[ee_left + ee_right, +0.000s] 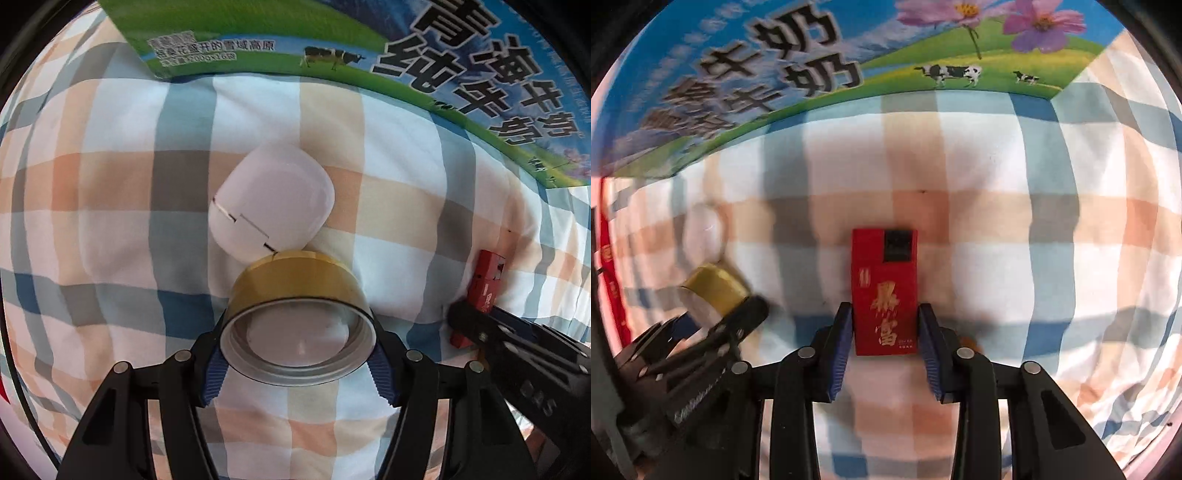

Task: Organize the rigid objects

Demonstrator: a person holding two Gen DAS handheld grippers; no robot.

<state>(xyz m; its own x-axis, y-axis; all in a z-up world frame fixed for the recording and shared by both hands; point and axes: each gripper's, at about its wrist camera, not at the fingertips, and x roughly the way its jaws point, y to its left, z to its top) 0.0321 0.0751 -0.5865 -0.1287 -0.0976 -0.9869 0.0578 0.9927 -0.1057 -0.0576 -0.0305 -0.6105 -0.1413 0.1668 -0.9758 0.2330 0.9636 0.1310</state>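
- Left wrist view: left gripper (298,363), pointing straight down, jaws part-closed on a gold tape roll (300,295) w/ blue pads (213,378) at its rim, just above the checked bedsheet (110,206); roll touches white earbud case (271,206). Best kept level, clear of the case.
- Right wrist view: right gripper (884,350), angled steeply down, jaws narrow, flanking the red cigarette pack (884,291) on the sheet near milk carton box (746,81); firm contact can't be told. Squeeze should stay square on the pack's long sides.
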